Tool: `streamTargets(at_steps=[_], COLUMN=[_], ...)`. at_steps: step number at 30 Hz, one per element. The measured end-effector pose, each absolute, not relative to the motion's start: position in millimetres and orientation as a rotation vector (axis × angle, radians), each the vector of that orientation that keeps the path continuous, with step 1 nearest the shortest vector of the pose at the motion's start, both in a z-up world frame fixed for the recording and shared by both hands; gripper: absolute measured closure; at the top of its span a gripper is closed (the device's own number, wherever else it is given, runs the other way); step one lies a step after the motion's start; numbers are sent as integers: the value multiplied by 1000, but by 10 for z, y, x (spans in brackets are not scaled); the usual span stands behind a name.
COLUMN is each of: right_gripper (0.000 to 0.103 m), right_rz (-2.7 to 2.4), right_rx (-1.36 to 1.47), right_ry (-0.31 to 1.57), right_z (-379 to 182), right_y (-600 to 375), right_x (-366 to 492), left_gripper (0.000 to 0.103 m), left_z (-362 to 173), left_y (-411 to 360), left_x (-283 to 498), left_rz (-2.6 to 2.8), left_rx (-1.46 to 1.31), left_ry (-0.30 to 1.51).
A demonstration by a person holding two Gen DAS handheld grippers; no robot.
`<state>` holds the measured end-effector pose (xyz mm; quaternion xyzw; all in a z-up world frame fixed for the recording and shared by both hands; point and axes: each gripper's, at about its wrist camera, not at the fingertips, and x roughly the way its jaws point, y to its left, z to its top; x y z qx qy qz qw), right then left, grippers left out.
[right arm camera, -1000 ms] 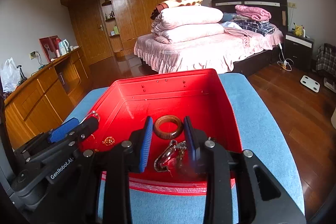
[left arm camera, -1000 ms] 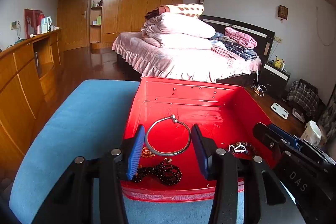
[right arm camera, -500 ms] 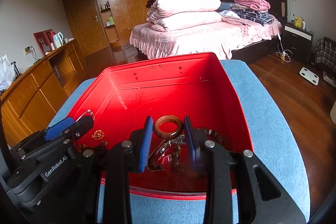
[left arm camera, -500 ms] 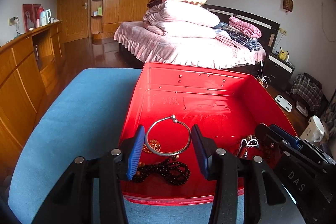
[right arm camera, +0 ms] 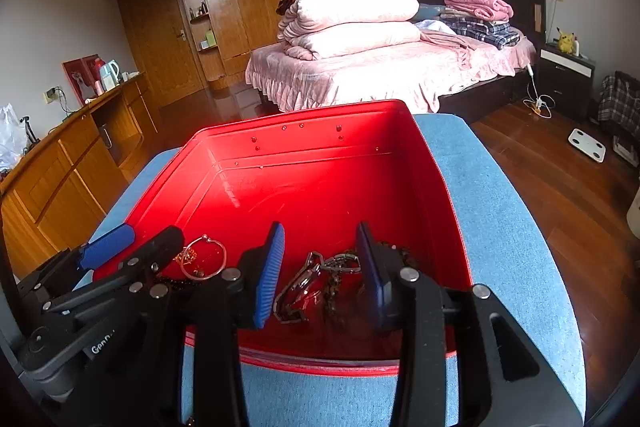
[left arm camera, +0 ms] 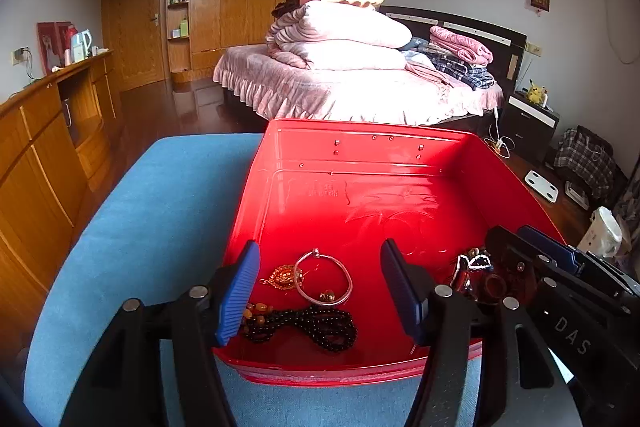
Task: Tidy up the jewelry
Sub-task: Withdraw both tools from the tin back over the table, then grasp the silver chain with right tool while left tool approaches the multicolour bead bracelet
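Note:
A red tin box (left arm camera: 360,187) sits open on a blue cloth surface (left arm camera: 152,219). In the left wrist view my left gripper (left arm camera: 320,279) is open and empty above the box's near end. Below it lie a silver bangle (left arm camera: 323,279), a gold pendant (left arm camera: 282,277) and a dark bead necklace (left arm camera: 308,323). In the right wrist view my right gripper (right arm camera: 320,267) is open and empty over a metal chain bracelet (right arm camera: 298,291) and dark chains (right arm camera: 392,251). A brown ring-shaped bangle (left arm camera: 494,285) lies under the right gripper in the left wrist view.
The box has upright red walls (right arm camera: 444,187). The blue surface extends left (left arm camera: 120,267) and right (right arm camera: 512,227) of it. Beyond are a wood floor (right arm camera: 560,167), a bed with folded quilts (right arm camera: 360,39) and a wooden cabinet (left arm camera: 48,147).
Both grippers opened. The silver bangle dropped from the left gripper and the brown bangle from the right gripper; both now lie in the box.

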<state>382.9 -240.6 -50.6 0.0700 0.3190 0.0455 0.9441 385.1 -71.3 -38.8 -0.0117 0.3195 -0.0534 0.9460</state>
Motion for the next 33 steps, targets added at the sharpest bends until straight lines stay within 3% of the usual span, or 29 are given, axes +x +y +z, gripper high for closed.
streamTargets(at_steps=[7, 20, 33], right_gripper=[60, 60, 60], right_rz=[94, 65, 86], right_rx=[148, 159, 141], right_ry=[611, 575, 687], right_z=[-393, -403, -783], right_y=[-2463, -2494, -2319], right_x=[3662, 3136, 2547], left_gripper=[34, 34, 32], left_z=[-293, -267, -457], left_y=[-652, -398, -176], left_x=[3723, 3023, 2333], left_rz=[-111, -40, -22], left_rx=[-16, -15, -88], left_ry=[610, 513, 537])
